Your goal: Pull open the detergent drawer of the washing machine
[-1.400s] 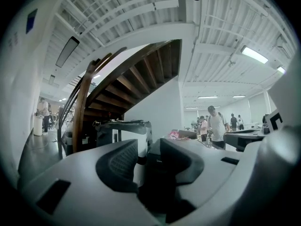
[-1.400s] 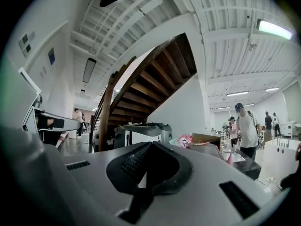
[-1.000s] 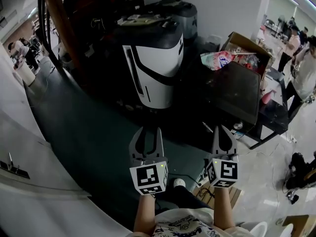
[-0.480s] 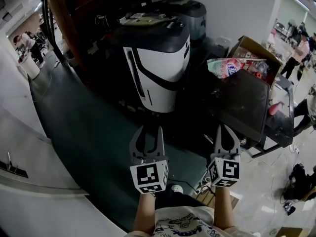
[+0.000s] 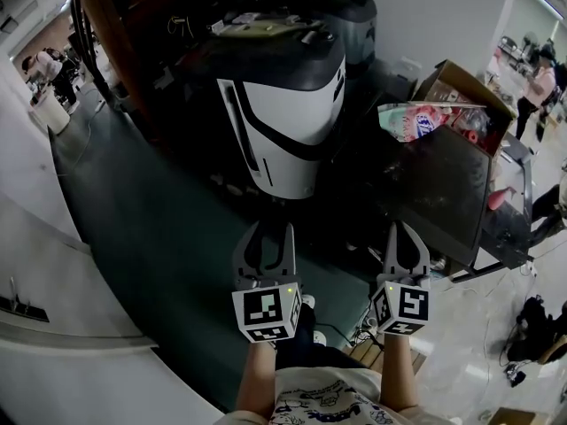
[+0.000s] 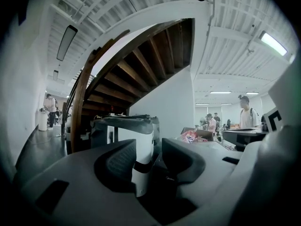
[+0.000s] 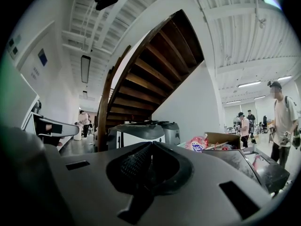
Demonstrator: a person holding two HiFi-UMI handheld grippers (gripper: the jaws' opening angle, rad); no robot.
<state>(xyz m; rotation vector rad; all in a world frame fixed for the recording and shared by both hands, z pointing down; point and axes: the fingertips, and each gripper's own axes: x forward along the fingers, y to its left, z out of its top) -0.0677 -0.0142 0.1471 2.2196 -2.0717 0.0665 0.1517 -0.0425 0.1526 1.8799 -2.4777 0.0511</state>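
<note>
One white-fronted washing machine (image 5: 288,113) stands at twelve o'clock, well apart from the two grippers (its drawer and any lettering are too small to make out). The left gripper (image 5: 264,230) has just been spreading its jaws and is empty. The right gripper (image 5: 404,230) is clenched on nothing.

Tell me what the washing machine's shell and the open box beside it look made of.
Washing machine: probably moulded plastic, glossy white front with dark top; rounded contours and soft highlights suggest it. Box: brown cardboard, matte, judging by its folded-open flaps.
</note>
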